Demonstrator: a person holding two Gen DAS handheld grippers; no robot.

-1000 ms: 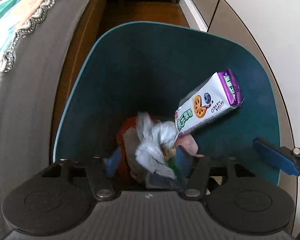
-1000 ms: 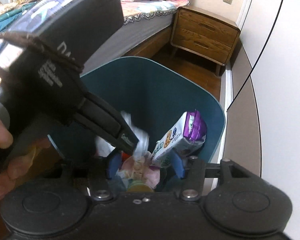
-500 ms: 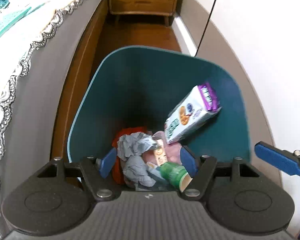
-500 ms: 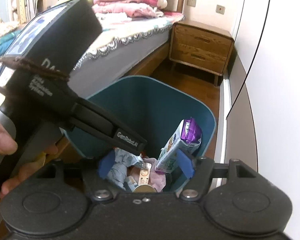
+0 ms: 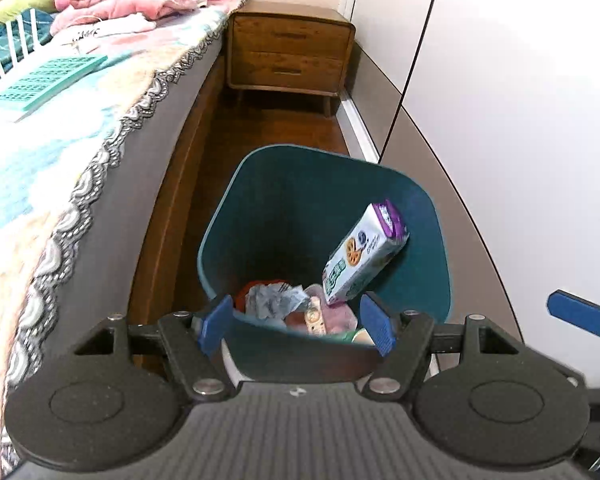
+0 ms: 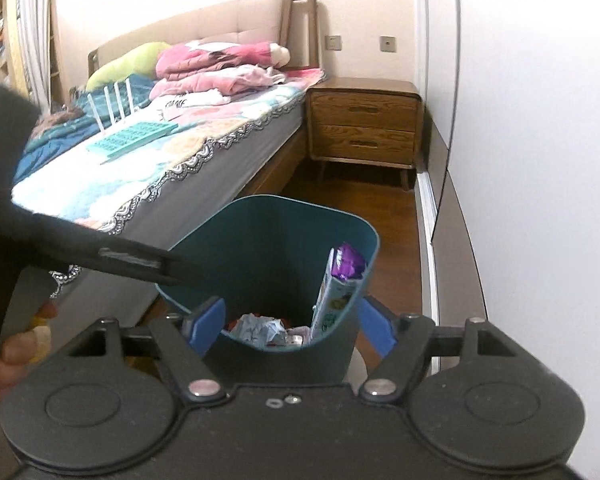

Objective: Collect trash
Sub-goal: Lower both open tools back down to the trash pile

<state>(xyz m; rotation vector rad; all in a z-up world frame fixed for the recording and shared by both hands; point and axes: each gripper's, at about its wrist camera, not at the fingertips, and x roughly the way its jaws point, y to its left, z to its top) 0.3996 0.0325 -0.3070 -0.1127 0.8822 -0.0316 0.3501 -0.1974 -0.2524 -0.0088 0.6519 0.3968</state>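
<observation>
A teal trash bin [image 5: 284,184] [image 6: 260,236] stands on the wooden floor between the bed and the wall. Inside it a white and purple snack packet [image 5: 360,256] [image 6: 336,296] leans against the right wall, above crumpled paper [image 5: 272,298] [image 6: 260,326] and other wrappers. My left gripper [image 5: 296,326] hangs open above the bin's near rim with nothing between its fingers. My right gripper [image 6: 290,326] also hovers over the near rim, its jaws opening and empty. One blue finger of the right gripper [image 5: 576,312] shows at the right edge of the left wrist view.
A bed [image 6: 172,160] with a patterned cover, folded pink clothes [image 6: 220,64] and a teal grid tray [image 6: 132,138] lies to the left. A wooden nightstand [image 5: 290,52] [image 6: 364,124] stands behind the bin. A white wall [image 5: 520,120] runs along the right. A hand [image 6: 16,348] holds the left gripper.
Both grippers have pulled up and back from inside the bin, so the whole bin and room now show. The crumpled paper left the left gripper and lies in the bin. The right jaws widened.
</observation>
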